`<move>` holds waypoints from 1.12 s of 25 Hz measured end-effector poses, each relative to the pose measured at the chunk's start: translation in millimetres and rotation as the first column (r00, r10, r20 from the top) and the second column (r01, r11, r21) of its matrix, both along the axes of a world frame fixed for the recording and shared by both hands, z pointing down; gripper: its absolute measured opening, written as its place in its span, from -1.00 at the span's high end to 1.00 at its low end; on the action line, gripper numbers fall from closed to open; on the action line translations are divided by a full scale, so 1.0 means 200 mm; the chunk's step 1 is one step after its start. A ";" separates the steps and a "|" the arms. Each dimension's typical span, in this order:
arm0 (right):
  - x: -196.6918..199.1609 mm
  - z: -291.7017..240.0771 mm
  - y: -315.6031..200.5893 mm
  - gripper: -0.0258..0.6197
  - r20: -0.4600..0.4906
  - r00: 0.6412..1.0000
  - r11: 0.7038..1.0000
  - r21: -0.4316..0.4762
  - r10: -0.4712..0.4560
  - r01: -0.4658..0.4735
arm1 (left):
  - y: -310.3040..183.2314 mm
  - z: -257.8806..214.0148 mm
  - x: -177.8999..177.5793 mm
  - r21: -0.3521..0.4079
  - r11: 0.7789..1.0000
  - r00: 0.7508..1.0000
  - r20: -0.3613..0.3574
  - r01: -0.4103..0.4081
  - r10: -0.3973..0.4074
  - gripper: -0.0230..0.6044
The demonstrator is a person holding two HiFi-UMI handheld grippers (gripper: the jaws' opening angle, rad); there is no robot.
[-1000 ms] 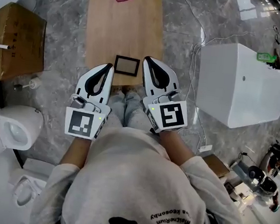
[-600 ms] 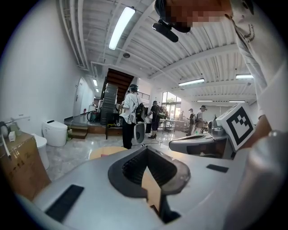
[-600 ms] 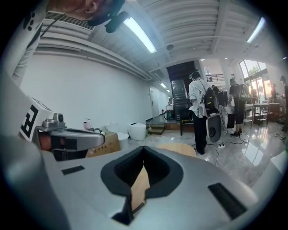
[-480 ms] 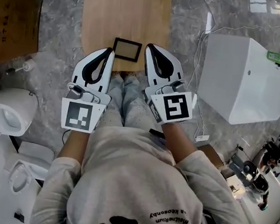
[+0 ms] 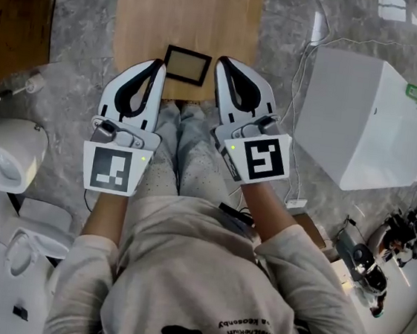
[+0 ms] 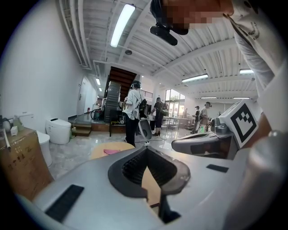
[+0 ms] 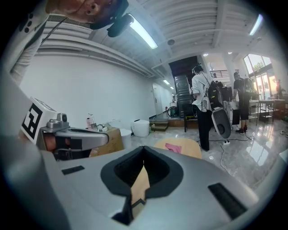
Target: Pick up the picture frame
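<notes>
1. Wood tabletop, light grain, long and narrow with a rounded end. It stands on a grey marble-look floor with a glossy finish.
2. Frame: dark border, pale centre. It lies flat at the near end of the tabletop, close to the edge.
3. Left gripper and right gripper flank the frame, with their tips just beside its two near corners. Contact can't be told from the head view.
4. Left fingers are closed together with nothing between them; only a sliver of tabletop shows through the slit. Right fingers are the same, closed and empty.
5. Pink cloth sits at the far end of the tabletop.
6. Around it: a white box to the right with a cable across the floor beside it, a cardboard box to the left, and a white toilet at the near left.
7. Room is a big open hall with a ribbed white ceiling, strip lights and a dark staircase at the back. People stand beyond the tabletop.
8. Writing: the cardboard box has dark print, too small to read. The sweatshirt has an upside-down line of text over a paw graphic, not cleanly legible. Each gripper cube shows a black-and-white square marker.
</notes>
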State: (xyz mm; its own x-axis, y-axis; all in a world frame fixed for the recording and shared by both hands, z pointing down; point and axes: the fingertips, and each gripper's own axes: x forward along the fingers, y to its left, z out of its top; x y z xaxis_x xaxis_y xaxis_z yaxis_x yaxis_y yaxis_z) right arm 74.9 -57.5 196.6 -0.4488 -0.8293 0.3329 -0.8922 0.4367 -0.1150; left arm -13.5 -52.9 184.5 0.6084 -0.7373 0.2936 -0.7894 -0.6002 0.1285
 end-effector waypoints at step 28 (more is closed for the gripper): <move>-0.06 0.63 -0.07 0.89 -0.046 0.992 0.990 -0.075 -0.121 0.117 | -0.04 0.57 0.01 -0.032 0.999 1.000 0.015 -0.020 0.021 0.90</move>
